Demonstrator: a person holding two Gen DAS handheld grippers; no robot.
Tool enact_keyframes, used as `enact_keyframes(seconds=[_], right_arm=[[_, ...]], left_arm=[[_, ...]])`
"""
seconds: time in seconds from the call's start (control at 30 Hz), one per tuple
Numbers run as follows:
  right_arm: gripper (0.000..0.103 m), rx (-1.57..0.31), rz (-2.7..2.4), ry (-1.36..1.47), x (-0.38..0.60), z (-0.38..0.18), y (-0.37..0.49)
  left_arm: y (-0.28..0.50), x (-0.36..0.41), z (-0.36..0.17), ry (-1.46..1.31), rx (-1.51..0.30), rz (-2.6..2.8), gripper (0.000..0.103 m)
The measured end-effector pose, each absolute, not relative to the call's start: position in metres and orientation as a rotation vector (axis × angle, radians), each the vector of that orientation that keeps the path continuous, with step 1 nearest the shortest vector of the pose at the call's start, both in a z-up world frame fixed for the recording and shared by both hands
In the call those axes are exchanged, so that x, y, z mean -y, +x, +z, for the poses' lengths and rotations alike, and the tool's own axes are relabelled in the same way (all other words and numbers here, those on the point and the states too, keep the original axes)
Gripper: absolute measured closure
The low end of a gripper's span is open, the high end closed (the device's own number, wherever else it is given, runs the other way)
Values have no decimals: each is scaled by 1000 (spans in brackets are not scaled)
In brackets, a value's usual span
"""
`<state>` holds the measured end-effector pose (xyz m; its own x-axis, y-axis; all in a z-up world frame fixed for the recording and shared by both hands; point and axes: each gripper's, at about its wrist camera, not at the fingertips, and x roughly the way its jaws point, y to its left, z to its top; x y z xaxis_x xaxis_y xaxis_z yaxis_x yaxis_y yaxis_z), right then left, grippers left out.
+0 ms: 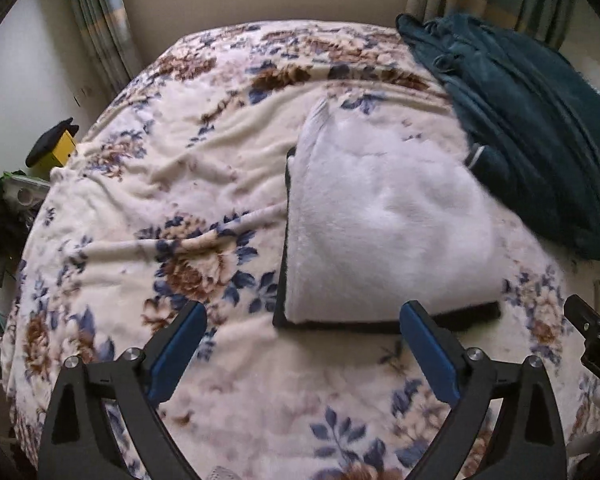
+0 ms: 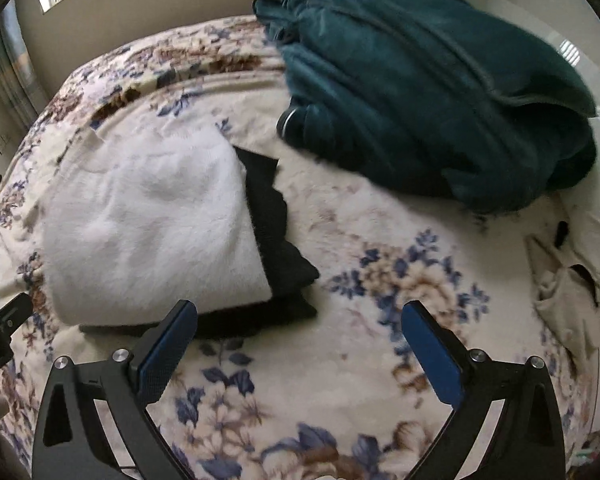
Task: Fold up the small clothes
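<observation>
- Left wrist view: the left tongs (image 1: 302, 354) hang released above the floral bedspread (image 1: 148, 184), nothing between the blue pads (image 1: 178, 354).
- Just ahead, the white fleece garment (image 1: 384, 224) lies folded flat on a black folded garment (image 1: 452, 316) whose edge peeks out along the left and near sides. It looks stacked neat on purpose, a finished fold by my reckoning.
- Plenty of bare bedspread to the left; the teal fleece robe (image 1: 528, 120) crowds the far right.
- Right wrist view: the right tongs (image 2: 298, 354) gape empty too, hovering over bare bedspread.
- The stack sits to their left; a beige crumpled garment (image 2: 568, 280) waits by the bed's right edge, likely next.
</observation>
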<state>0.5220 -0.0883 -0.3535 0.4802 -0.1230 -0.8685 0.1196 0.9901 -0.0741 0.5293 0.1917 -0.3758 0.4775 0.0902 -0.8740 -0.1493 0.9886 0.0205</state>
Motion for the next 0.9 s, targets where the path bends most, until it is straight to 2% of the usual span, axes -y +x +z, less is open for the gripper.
enact_keyframes(seconds=[0.2,0.53,0.9], right_arm=[[0,-1007,-139,26,104,-271,467],[0,-820,-72,-2,122,-102,334],[0,-672,-14,-41,125,44,173]], left_arm=[[477,-171,-296,-74,-1000,114,4],[354,-133,-156,-34,-857,141,4],[221,-125,-41,-55,-751,159,4]])
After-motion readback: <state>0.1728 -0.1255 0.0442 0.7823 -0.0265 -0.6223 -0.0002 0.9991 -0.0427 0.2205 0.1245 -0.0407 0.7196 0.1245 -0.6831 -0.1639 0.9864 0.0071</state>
